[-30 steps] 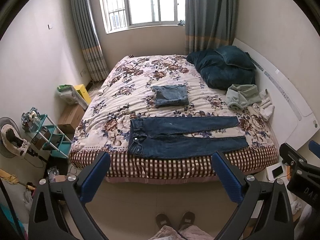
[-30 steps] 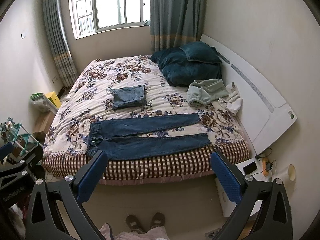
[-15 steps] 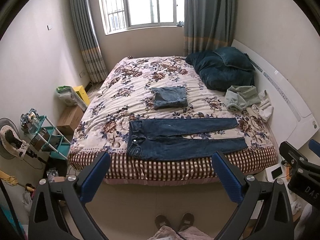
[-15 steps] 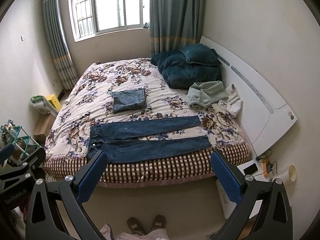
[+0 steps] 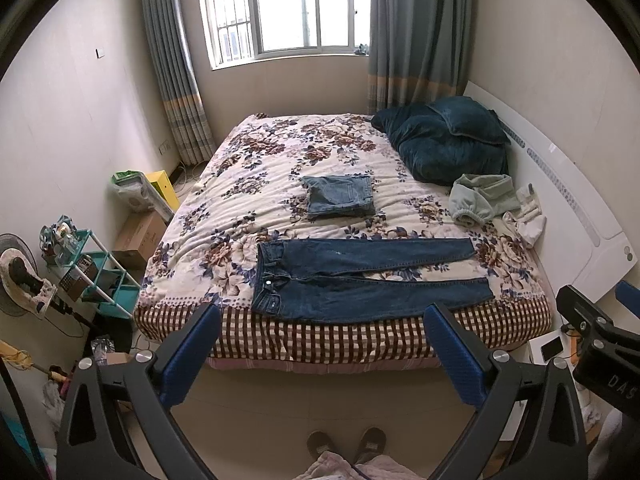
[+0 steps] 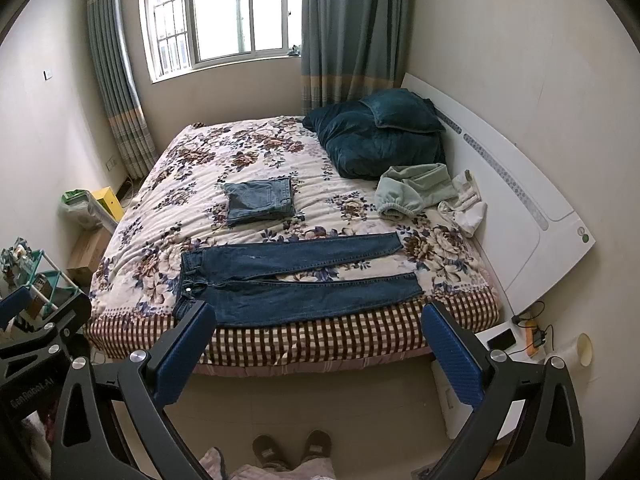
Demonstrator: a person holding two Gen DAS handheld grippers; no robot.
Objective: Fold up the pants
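Both tools, left tool [image 5: 320, 344] and right tool [image 6: 316, 344], spread wide, empty. Approach jeans [image 5: 360, 276] at the bed's near edge; pinch waistband and cuff together.

Dark jeans [image 5: 360, 276] flat (legs apart) on bed [image 5: 256, 200].
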